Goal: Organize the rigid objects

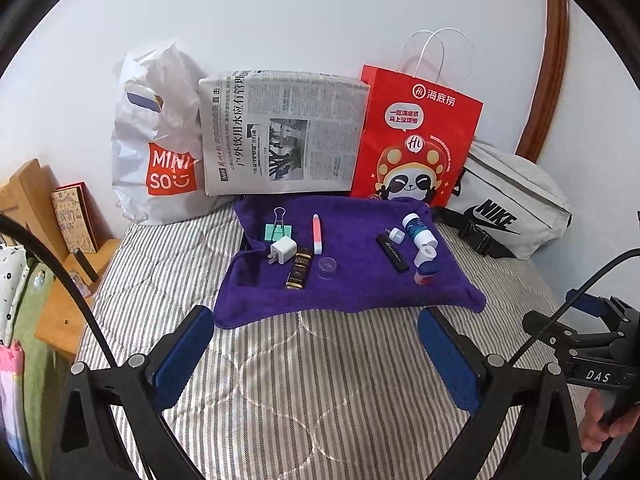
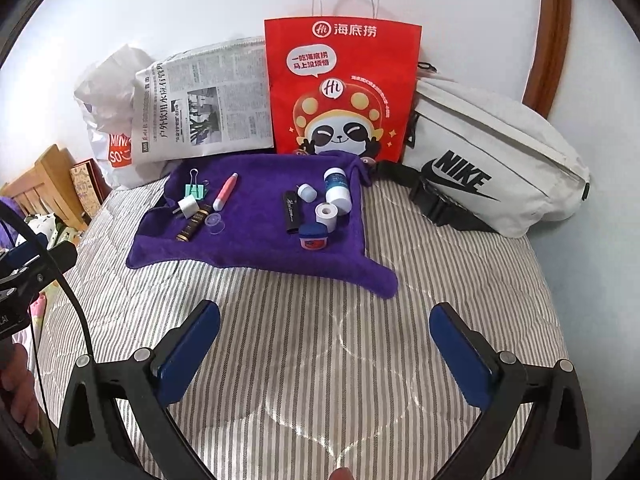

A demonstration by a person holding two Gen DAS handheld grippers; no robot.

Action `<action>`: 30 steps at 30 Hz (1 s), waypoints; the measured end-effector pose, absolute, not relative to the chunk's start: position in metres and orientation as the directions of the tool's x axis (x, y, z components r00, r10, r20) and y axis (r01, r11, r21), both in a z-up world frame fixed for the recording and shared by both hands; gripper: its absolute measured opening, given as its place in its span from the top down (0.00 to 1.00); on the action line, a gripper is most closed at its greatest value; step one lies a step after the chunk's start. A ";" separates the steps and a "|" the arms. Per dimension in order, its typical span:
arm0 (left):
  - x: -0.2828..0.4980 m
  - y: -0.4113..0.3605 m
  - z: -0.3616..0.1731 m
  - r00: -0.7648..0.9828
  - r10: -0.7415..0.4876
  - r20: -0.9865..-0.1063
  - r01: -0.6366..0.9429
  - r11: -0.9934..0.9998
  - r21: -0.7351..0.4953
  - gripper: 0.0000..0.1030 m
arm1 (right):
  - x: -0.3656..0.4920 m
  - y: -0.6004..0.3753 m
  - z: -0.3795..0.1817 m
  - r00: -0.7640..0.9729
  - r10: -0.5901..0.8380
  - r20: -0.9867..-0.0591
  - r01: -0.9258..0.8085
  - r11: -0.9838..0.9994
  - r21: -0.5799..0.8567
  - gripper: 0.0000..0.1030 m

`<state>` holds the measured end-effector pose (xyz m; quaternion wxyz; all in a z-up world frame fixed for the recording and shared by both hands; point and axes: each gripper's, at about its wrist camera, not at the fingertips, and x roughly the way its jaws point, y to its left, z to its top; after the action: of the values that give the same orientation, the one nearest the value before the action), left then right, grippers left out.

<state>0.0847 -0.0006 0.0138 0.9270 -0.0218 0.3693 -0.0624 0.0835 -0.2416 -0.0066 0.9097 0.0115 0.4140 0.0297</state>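
A purple towel [image 1: 360, 280] [image 2: 256, 248] lies on the striped bed with small objects on it in two groups. On its left are a green binder clip [image 1: 277, 229] [image 2: 196, 189], a white charger plug [image 1: 282, 249] [image 2: 185, 206], a dark gold-labelled tube [image 1: 299, 269] [image 2: 195, 221], a pink pen [image 1: 317, 234] [image 2: 225, 192] and a clear cap [image 1: 327, 267] [image 2: 215, 222]. On its right lie a black tube [image 1: 393, 253] [image 2: 291, 212], a blue-white bottle [image 1: 416, 230] [image 2: 338, 188], a tape roll [image 2: 326, 213] and a small blue jar [image 2: 313, 238]. My left gripper [image 1: 316, 334] and right gripper [image 2: 326, 334] hover open over the bed, short of the towel, nothing between their pads.
Along the wall stand a white Miniso bag [image 1: 160, 152], a newspaper-wrapped box [image 1: 280, 136], a red paper bag [image 1: 416, 136] [image 2: 340, 84] and a white Nike pouch [image 1: 512, 200] [image 2: 492, 160]. A wooden shelf [image 1: 52, 232] borders the bed's left side. A hand [image 1: 608, 420] holds the other gripper.
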 end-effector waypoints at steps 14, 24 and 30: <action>0.083 -0.007 0.014 0.709 -0.133 -0.692 0.115 0.991 -0.073 0.00 | 0.081 -0.246 -0.007 0.654 0.058 -0.754 -0.034 0.998 0.048 0.00; 0.083 -0.008 0.014 0.703 -0.137 -0.698 0.119 0.990 -0.074 0.00 | 0.081 -0.248 -0.006 0.654 0.057 -0.754 -0.034 0.998 0.046 0.00; 0.084 -0.009 0.014 0.699 -0.141 -0.701 0.124 0.989 -0.075 0.00 | 0.081 -0.247 -0.005 0.657 0.058 -0.752 -0.034 0.998 0.048 0.00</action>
<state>0.0835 -0.0090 0.0136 0.9217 -0.0111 0.3811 -0.0718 0.0806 -0.2474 -0.0047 0.9101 0.0148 0.4134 0.0253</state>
